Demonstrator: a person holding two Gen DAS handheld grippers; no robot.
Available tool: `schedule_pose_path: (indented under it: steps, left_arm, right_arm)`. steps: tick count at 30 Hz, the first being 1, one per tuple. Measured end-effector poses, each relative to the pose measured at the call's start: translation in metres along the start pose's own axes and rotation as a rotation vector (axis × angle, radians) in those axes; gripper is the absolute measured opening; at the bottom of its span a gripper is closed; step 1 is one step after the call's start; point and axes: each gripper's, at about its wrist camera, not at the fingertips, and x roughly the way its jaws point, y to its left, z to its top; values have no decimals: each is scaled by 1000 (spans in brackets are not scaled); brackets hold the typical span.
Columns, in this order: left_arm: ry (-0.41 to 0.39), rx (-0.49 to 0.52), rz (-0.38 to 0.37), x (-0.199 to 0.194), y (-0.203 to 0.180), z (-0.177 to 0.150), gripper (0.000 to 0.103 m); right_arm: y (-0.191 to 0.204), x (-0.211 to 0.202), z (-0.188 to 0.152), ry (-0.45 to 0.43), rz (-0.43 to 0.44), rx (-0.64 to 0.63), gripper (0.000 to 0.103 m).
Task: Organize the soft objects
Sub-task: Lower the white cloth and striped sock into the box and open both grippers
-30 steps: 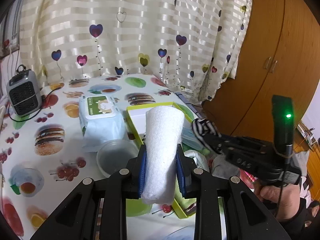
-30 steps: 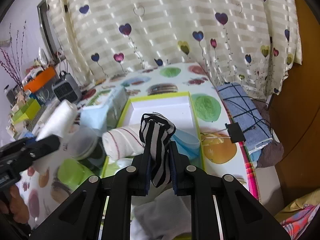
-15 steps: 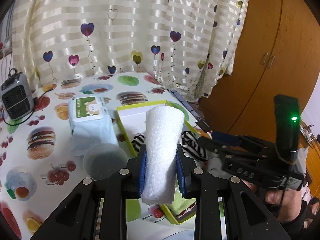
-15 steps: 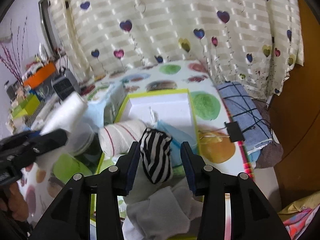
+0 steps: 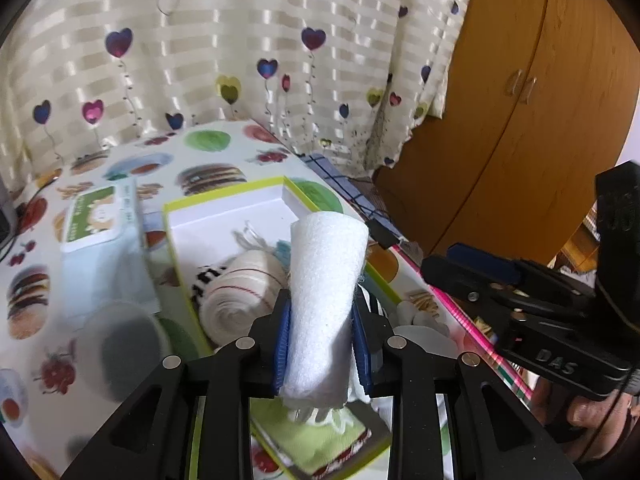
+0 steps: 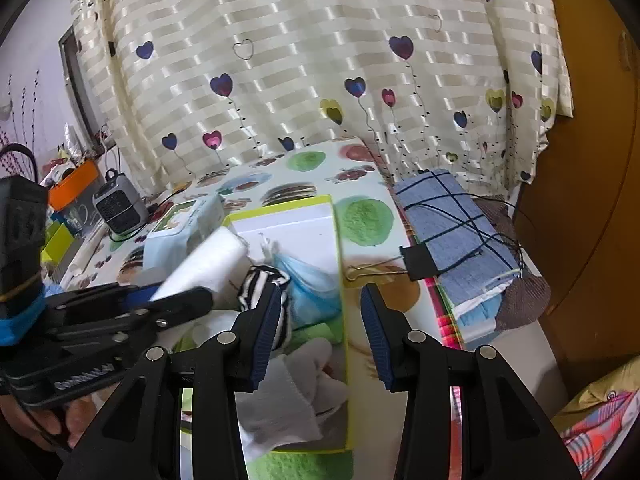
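Item 1, box (image 5: 224,200): white inside, yellow-green rim, lying on the food-print table (image 5: 208,144). It serves as my landmark.

Item 2, left gripper (image 5: 320,340): clenched on a white towel roll (image 5: 326,280), held above the near end of the box and not yet inside it.

Item 3, right gripper (image 6: 320,320): released, jaws wide apart with nothing between them, hanging over the box's right rim.

Item 4, contents of the box: a cream roll with red stripes (image 5: 236,292), a black-and-white striped cloth (image 6: 260,280), a pale blue cloth (image 6: 312,284) and a grey-white cloth (image 6: 296,392) at the near end.

Risks, as I judge them:
- The near end of the box looks crowded. If I let the towel roll go there, it may perch on the other pieces and tumble over the rim.
- The roll is soft and held near its lower end, so it could unroll or slip when I lower it.
- My two grippers are close together over the box and could knock each other.

View differences:
- Left wrist view shows my grip on the towel roll, the cream roll and the wooden wardrobe (image 5: 520,120) beyond the box.
- Right wrist view alone shows the grey-white cloth, a binder clip (image 6: 418,262) and a folded blue checked cloth (image 6: 452,216) right of the box, and a small grey heater (image 6: 118,204) to its left.
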Motion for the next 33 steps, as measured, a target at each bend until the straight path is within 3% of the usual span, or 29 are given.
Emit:
schedule_pose_path:
  steps: [3,7,18,33]
  left_arm:
    - [23,-9,-4,11,2,-2,30]
    - [21,-27,-34,10,5,-3,43]
    - [-31,-13,-46,-20,-1,-6,43]
    - [-66,-21,8,-66,-5,-32,43]
  right_arm:
    - [-1,2,-1,7,-3,3,43]
    - [0,4,-3,13,3,-3,43]
    - [11,-13,-6,-4,13,-29,43]
    - [41,-46,-26,5,29,-89,43]
